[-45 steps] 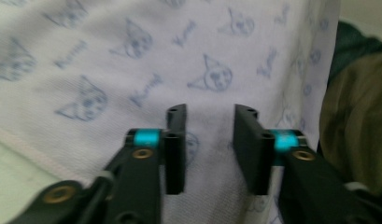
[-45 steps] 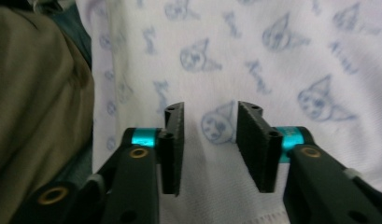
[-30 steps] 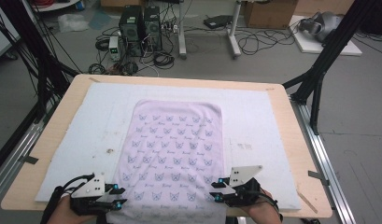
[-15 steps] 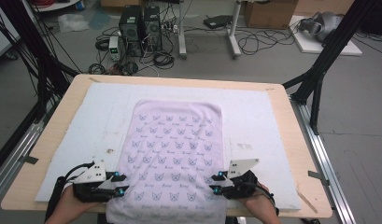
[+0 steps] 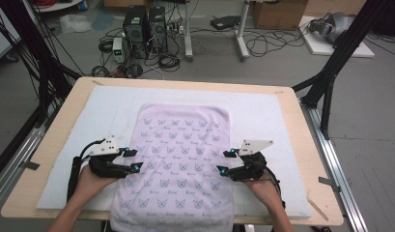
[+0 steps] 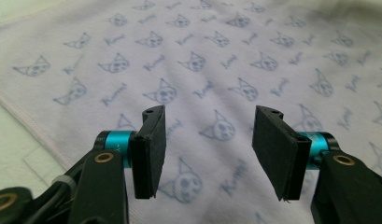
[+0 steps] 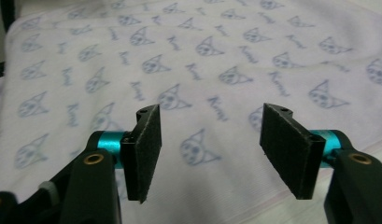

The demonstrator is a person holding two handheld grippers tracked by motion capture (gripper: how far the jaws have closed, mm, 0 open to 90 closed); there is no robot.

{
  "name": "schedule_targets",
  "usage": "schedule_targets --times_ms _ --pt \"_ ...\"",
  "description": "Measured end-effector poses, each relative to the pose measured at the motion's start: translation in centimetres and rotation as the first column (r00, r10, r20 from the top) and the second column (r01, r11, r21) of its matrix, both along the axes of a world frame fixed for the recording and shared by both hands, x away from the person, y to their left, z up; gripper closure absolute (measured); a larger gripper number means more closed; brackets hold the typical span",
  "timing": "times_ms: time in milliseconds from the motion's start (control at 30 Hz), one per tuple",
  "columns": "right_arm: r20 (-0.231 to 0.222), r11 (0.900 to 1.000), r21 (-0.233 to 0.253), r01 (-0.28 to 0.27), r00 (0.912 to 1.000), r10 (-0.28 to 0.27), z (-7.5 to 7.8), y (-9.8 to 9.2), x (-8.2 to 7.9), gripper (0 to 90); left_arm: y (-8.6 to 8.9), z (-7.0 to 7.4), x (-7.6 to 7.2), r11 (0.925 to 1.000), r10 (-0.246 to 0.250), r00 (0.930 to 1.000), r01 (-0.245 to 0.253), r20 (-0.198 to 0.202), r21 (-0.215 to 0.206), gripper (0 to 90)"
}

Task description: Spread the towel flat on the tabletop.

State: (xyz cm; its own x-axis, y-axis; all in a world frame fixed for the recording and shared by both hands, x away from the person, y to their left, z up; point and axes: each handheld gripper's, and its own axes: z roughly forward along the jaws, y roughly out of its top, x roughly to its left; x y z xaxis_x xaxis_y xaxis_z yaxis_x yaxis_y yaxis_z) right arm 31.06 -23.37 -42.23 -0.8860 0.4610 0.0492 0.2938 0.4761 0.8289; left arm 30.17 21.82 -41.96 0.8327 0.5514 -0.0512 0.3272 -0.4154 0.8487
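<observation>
Wooden table (image 5: 60, 130) under white padding (image 5: 262, 108), soft rectangular cat-print towel (image 5: 183, 159); left gripper (image 5: 132, 160), right gripper (image 5: 225, 162), jaws wide apart, empty; close views reveal stitched hem.

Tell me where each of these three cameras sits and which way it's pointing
High view: sits above the person's side, looking forward and down on the table; both forearms, left tongs and right tongs reach over the towel.
Left gripper view: rides the left tongs, looking along open jaws over the towel.
Right gripper view: rides the right tongs, jaws open, above the towel.
Shared: all three show the cat-print towel.
</observation>
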Motion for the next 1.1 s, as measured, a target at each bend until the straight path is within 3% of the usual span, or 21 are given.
schedule_targets --times_ms 133,267,567,1100 --pt "-0.002 1.000 0.008 0.016 0.9999 -0.016 0.1 0.1 1.2 34.7 0.2 -0.1 0.8 0.9995 0.033 0.9995 -0.033 0.003 -0.001 43.0" --pt "-0.001 0.999 0.020 0.028 0.9996 -0.028 0.1 0.1 1.7 32.6 0.4 -0.2 0.8 0.9994 0.036 0.9993 -0.036 0.009 0.003 41.8" --pt "0.007 0.999 0.017 0.040 0.9992 -0.040 0.3 0.0 1.3 28.9 0.9 -0.6 0.6 0.9979 0.064 0.9978 -0.064 0.018 -0.005 39.9" --pt "0.015 0.999 -0.015 0.034 0.9993 -0.034 0.0 0.4 0.9 27.9 1.0 -0.5 0.5 0.9982 0.057 0.9982 -0.056 0.021 -0.023 39.4"
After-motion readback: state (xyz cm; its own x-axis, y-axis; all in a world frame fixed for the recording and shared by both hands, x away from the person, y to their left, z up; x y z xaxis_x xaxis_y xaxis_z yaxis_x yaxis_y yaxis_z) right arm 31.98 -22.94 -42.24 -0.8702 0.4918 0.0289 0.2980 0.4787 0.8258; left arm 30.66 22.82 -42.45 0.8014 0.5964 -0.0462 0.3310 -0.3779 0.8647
